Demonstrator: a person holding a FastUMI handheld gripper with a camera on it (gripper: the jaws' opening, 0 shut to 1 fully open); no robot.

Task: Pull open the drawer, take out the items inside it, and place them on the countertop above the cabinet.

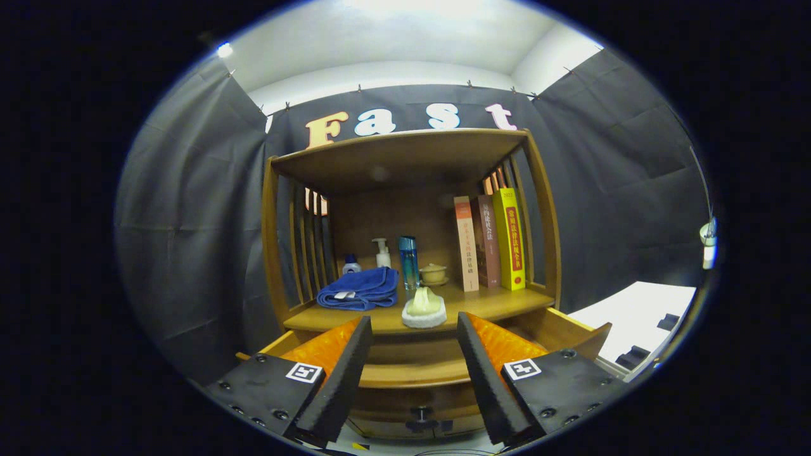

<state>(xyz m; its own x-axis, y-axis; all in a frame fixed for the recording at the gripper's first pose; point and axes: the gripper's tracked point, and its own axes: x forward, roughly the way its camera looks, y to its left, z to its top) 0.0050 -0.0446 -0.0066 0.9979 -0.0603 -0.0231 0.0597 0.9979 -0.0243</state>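
Hovering gripper (412,373) fingers spread apart, open drawer (412,364) below wooden countertop (494,304), dark-draped booth

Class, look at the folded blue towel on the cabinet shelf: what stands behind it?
Behind the blue towel a white bottle with a blue cap and a white pump bottle rise; the towel hides their bases. The open gripper holds nothing.

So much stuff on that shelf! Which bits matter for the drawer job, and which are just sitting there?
Job: pulled-out wooden drawer; wooden countertop; small cream item on a white base; gripper, jaws open.

Lying about: folded blue towel; blue bottle; three upright books.
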